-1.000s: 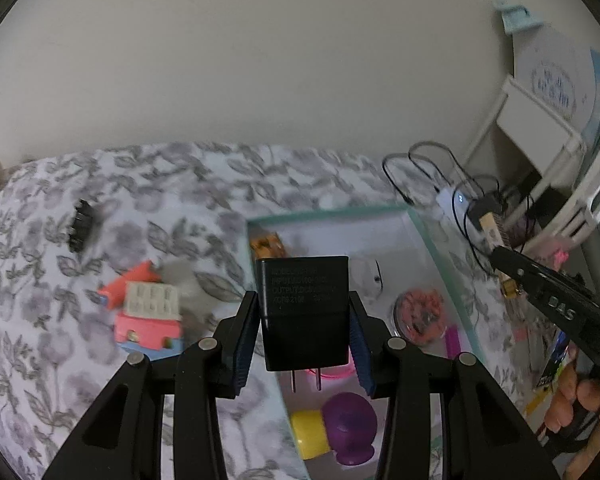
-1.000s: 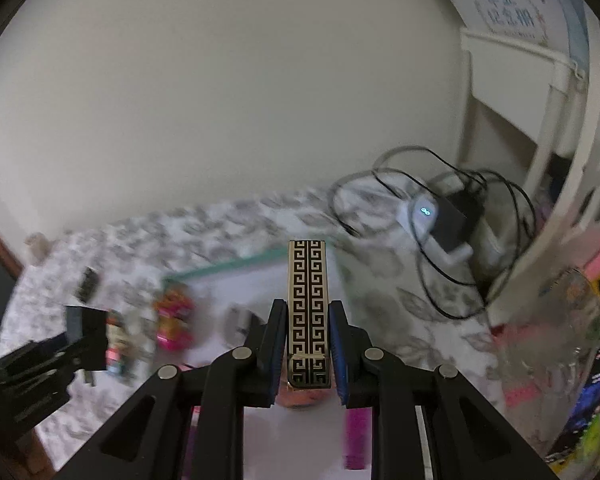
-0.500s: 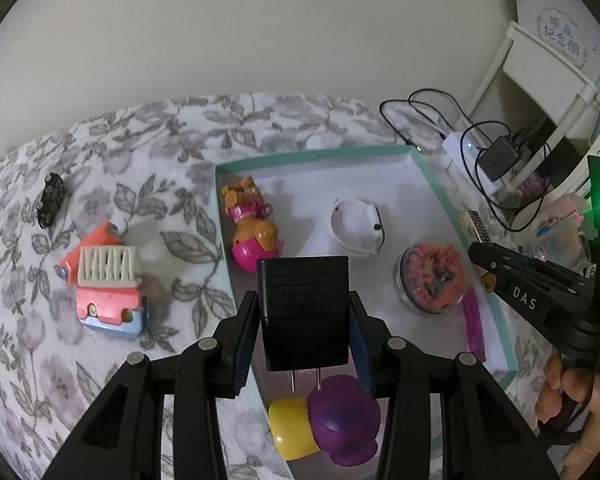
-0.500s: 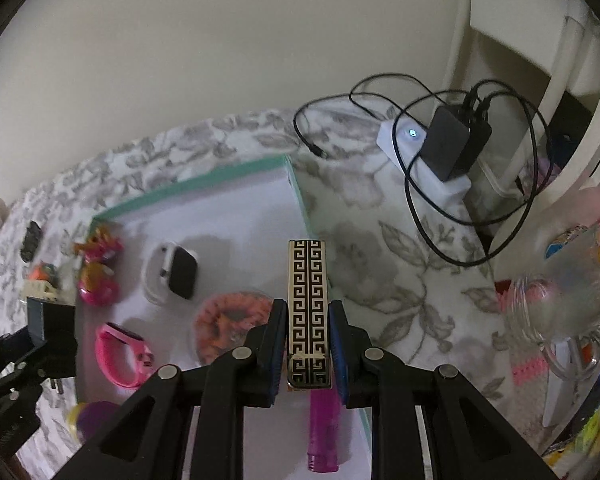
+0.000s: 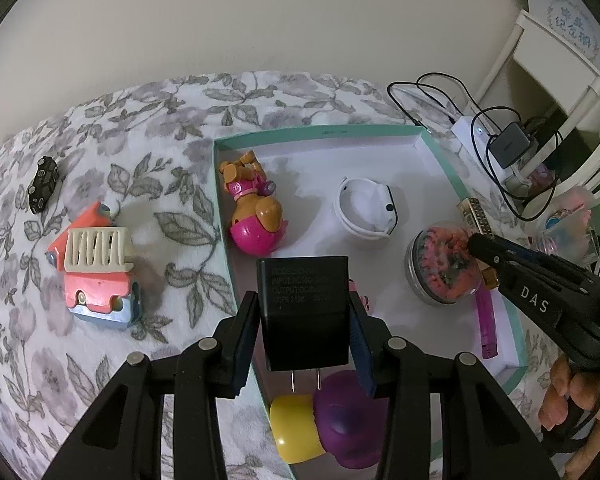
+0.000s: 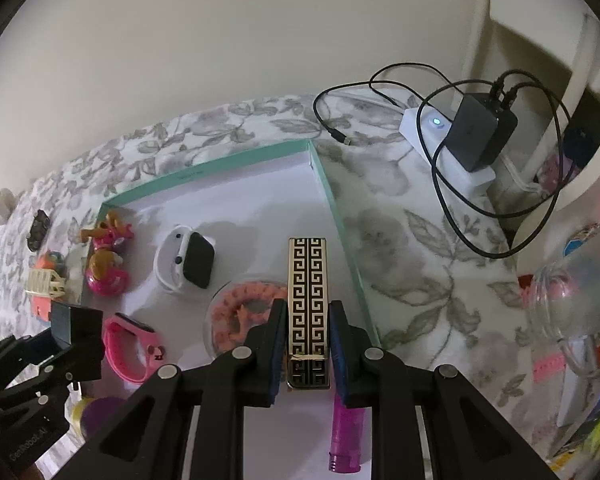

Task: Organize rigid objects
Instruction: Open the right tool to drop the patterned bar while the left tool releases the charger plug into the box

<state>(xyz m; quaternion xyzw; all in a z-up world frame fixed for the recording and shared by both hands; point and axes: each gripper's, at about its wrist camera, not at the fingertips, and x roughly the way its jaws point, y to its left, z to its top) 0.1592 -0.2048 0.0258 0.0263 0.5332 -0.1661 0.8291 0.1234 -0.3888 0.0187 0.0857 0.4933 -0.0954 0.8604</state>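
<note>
The left gripper (image 5: 303, 312) pinches a black plug adapter (image 5: 303, 312) between its fingers (image 5: 247, 332), the two metal prongs pointing back toward the camera, and holds it above the near left part of a shallow white tray with a teal rim (image 5: 320, 133). The right gripper (image 6: 307, 340) has its fingers (image 6: 274, 344) pressed tight on a slim gold-and-black patterned case (image 6: 307, 300), which stands lengthwise over the tray's right side, near the rim. The tray sits on a surface covered with a grey floral cloth (image 5: 148, 120); whether that surface is a bed or a desk cannot be told. Inside the tray lie a pink and orange dog figure (image 5: 254, 216), a white smartwatch (image 6: 186, 258) with a dark face, a round clear container of orange pieces (image 5: 444, 266), a pink wristband (image 6: 130, 346), a translucent magenta tube (image 6: 346, 436) along the right wall, and a purple and yellow toy (image 5: 328, 428) at the near edge. Outside the tray to the left, on the cloth, rest a coral toy truck with a cream ladder (image 5: 96, 264) and, farther off, a small black toy car (image 5: 43, 183). Beyond the tray's far right corner a white power strip (image 6: 440, 144) carries a dark charger block (image 6: 482, 130) with looping black cables (image 6: 452, 184). A person's hand (image 5: 576, 404) grips the right gripper's handle at the lower right of the left wrist view.
</note>
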